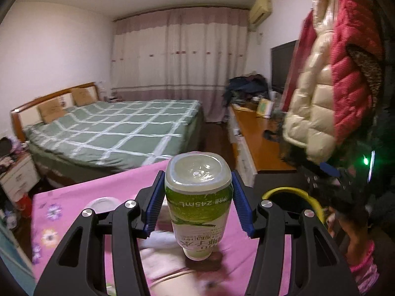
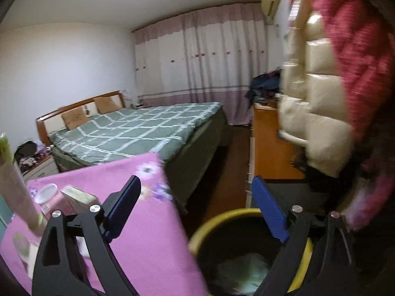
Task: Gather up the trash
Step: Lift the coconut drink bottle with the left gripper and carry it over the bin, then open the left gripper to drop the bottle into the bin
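My left gripper is shut on a clear plastic bottle with a green label, held upside down above the pink flowered table cloth. The bottle also shows at the left edge of the right wrist view. My right gripper is open and empty, above the yellow-rimmed trash bin, which holds pale crumpled trash. The bin's rim also shows in the left wrist view.
A paper cup and a small carton lie on the pink cloth. A bed is beyond the table. A wooden dresser and hanging puffer coats are to the right.
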A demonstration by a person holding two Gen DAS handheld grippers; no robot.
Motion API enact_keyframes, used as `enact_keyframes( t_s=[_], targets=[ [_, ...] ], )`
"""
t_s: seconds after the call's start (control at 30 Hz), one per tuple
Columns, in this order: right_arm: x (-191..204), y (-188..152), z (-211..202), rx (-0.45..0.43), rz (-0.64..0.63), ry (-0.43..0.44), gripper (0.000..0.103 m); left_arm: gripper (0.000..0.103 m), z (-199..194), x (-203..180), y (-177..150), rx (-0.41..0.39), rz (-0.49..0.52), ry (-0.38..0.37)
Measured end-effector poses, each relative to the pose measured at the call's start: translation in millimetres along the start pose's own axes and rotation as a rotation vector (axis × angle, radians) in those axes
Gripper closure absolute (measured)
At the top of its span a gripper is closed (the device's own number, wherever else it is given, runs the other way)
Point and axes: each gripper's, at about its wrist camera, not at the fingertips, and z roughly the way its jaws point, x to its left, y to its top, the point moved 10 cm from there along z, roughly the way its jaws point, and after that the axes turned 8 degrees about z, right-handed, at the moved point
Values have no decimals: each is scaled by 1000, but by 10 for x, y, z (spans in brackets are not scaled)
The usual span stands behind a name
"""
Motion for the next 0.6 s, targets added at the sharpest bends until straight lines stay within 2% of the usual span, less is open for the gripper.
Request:
enact_keyframes(
  t_s=[0.17, 0.3, 0.47, 0.6],
  targets=[
    [-708, -191, -438, -3, 46, -127, 16, 51, 400, -752, 171, 9, 25, -136],
    [-1125, -292, -711, -9, 82, -194, 16, 51, 787, -1409, 258, 29, 60, -229],
    [-1464, -401, -892, -9, 136, -244, 16, 51, 1371, -2096, 192, 93, 95, -284],
    [-1643, -382, -922, -8, 152, -249, 16, 50, 1786, -2438, -52, 150, 123, -276]
  ],
)
